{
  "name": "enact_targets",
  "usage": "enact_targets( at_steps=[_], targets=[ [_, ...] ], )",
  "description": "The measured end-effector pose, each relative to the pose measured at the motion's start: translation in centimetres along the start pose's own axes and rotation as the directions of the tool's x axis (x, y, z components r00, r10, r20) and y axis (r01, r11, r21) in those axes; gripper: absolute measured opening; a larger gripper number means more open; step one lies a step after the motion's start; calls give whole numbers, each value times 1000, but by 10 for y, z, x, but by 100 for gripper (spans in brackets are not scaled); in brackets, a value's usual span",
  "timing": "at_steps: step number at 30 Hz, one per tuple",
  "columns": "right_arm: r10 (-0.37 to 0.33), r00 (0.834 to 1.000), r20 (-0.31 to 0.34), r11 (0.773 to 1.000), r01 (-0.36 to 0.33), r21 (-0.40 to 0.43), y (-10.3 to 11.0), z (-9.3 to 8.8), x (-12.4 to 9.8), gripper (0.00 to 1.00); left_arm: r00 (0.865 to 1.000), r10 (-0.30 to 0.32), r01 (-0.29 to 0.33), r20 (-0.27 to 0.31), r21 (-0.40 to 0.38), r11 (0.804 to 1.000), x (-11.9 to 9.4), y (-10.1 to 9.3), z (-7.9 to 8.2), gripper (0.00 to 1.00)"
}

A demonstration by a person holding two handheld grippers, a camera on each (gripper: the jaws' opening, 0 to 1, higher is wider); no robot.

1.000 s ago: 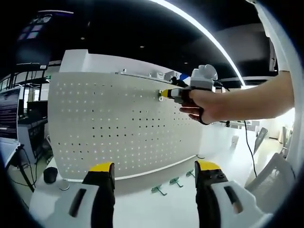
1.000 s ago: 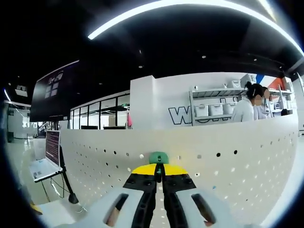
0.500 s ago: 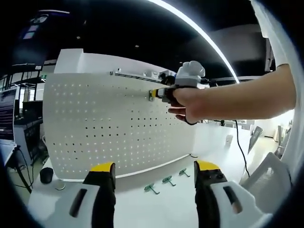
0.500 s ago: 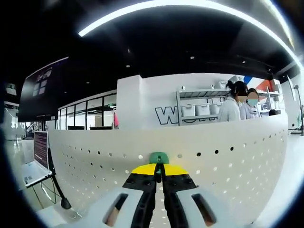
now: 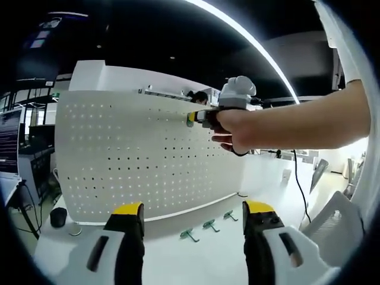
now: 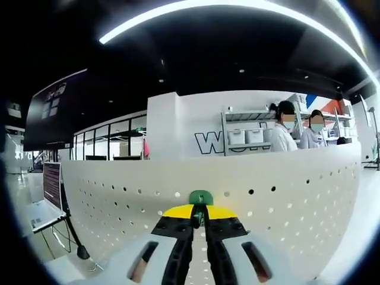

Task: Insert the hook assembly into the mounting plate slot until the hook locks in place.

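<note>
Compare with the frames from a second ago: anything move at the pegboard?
The right gripper stays shut on the green hook, held at the upper row of the pegboard; any shift looks like camera motion. The left gripper remains open and idle. Three spare hooks lie unchanged on the table.

white pegboard (image 5: 136, 154) | green hook (image 6: 200, 197) | yellow-tipped black right gripper (image 6: 199, 214)

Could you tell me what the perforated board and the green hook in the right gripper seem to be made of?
The perforated board looks like white painted sheet metal, matte, with neat, evenly punched holes, though plastic is possible. The green hook held by the right gripper looks like glossy moulded plastic or coated metal; too little shows to decide.
</note>
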State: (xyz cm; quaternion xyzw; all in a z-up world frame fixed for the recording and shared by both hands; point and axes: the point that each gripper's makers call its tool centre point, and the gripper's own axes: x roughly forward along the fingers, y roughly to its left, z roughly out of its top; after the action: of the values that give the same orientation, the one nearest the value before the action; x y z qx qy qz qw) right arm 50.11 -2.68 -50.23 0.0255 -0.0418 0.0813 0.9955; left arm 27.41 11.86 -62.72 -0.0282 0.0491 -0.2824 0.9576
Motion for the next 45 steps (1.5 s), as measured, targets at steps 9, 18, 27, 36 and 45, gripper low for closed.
enact_targets(
  at_steps=[9,18,27,36,45],
  targets=[
    [32,998,-46,998,-29,59,5,-10,-8,30,1000,2,-1,3,-4,1000,0,1,0,69],
    [49,997,-52,998,-47,34,7,-11,-10,32,1000,3,-3,3,5,1000,0,1,0,70],
    [111,994,-21,993,-110,42,10,-4,-15,32,1000,0,0,7,10,1000,1,0,1,70],
    [193,981,10,979,-193,72,7,3,-23,32,1000,-7,7,9,13,1000,3,-1,0,70],
    [229,973,8,970,-229,78,13,2,-26,31,1000,-9,9,11,15,1000,2,-3,1,70]
  ],
)
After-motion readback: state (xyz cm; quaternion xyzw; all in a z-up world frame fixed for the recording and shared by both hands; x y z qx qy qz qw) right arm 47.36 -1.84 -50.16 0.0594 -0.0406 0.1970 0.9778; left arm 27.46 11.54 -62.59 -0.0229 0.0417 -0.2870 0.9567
